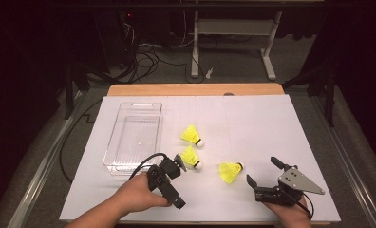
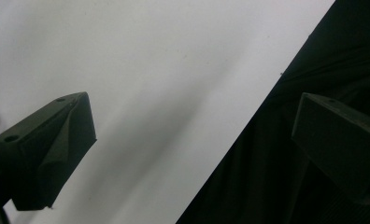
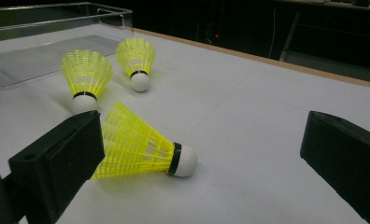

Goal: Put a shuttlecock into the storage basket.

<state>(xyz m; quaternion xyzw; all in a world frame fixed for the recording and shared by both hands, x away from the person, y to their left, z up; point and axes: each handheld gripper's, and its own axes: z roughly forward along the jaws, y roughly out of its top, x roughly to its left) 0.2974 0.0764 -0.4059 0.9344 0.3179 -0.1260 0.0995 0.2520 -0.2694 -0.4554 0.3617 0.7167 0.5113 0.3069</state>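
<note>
Currently, step in hand: the right gripper (image 1: 261, 174) is lining up on the nearest shuttlecock (image 1: 230, 171), judged an approach before a pick, with the clear tray (image 1: 114, 142) as the likely destination.
Right gripper state: its jaws are standing spread wide and are holding nothing; in the right gripper view the nearest shuttlecock (image 3: 141, 148) is lying just ahead of them, closer to the left jaw than to the right.
Nearest shuttlecock: it is lying on its side on the white table sheet (image 1: 252, 128), yellow skirt toward the left jaw, white cork tip pointing into the gap.
Other shuttlecocks: the middle shuttlecock (image 3: 86, 79) and the far shuttlecock (image 3: 137, 61) are resting beyond the claw's reach, corks down toward the sheet, near the tray's wall.
Left gripper state: the left gripper (image 2: 188, 154) is also spread and gripping nothing, pointing at the near edge of the sheet; in the high view it is sitting just beside the middle shuttlecock (image 1: 191, 157).
Next move, as a judgement: the right claw is needing to ease forward until the skirt or cork sits between both jaws, then to press shut gently, since the skirt looks light and liable to skid away.
</note>
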